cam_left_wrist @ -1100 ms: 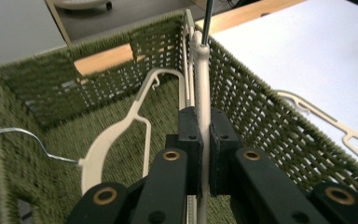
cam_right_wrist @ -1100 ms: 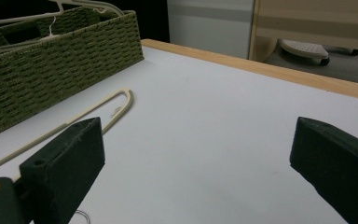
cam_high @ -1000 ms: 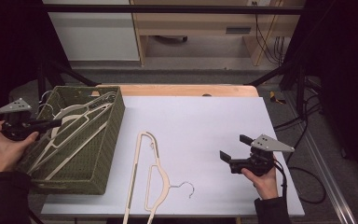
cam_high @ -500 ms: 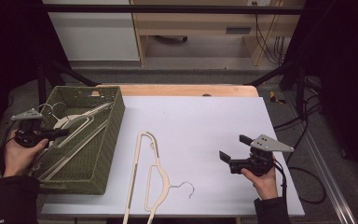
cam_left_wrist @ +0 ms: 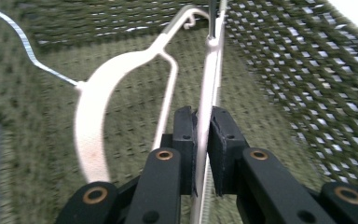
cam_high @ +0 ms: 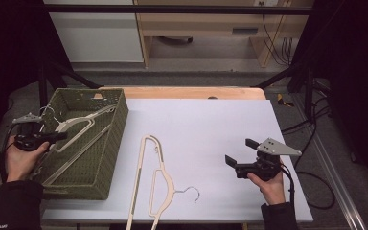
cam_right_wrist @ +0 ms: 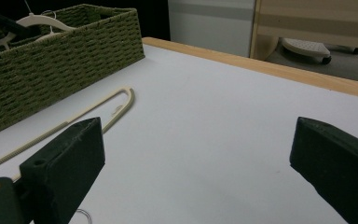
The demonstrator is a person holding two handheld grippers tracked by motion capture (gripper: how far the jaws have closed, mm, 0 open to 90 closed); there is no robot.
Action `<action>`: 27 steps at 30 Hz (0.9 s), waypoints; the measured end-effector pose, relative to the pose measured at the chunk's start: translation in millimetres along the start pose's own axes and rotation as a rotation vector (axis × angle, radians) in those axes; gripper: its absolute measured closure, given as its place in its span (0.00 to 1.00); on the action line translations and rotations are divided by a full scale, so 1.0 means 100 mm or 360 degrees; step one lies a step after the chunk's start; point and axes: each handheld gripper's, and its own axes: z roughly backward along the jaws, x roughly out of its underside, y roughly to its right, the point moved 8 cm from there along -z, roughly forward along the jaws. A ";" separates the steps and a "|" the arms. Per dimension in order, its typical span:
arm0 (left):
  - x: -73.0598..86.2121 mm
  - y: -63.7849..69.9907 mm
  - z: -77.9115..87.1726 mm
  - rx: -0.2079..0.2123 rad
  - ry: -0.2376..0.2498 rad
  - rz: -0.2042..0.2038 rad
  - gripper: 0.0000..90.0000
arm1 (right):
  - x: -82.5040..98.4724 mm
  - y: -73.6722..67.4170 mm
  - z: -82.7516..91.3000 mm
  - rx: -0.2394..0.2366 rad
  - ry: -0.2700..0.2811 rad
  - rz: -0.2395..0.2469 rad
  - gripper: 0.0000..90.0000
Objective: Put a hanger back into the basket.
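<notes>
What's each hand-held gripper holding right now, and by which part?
Left hand-held gripper: cream hanger in the basket, clamped on its straight bottom bar. Right hand-held gripper: open, holding nothing.

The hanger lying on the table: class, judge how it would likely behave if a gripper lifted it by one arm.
The hanger looks thin and open-framed, so probably light. Its long arms hold their shape on the table, suggesting stiffness, not floppiness. Gripped off-centre, it would likely swing, its wire hook dipping.
</notes>
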 end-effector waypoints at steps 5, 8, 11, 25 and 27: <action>0.06 -0.09 -0.03 -0.0138 -0.0080 -0.0029 0.85 | 0.00 -0.01 -0.01 -0.0006 -0.0003 -0.0001 0.04; 0.08 -0.14 -0.04 -0.0185 -0.0088 -0.0011 0.82 | 0.01 -0.01 -0.01 -0.0004 -0.0006 0.0004 0.04; 0.11 -0.18 -0.04 -0.0212 -0.0117 -0.0007 0.79 | 0.01 -0.01 -0.02 -0.0004 -0.0009 0.0004 0.04; 0.23 -0.27 -0.12 -0.0306 -0.0281 0.0018 0.55 | 0.01 -0.01 -0.03 -0.0002 -0.0011 0.0001 0.04; 0.24 -0.27 -0.13 -0.0313 -0.0301 0.0023 0.53 | 0.01 -0.02 -0.03 -0.0002 -0.0007 -0.0001 0.04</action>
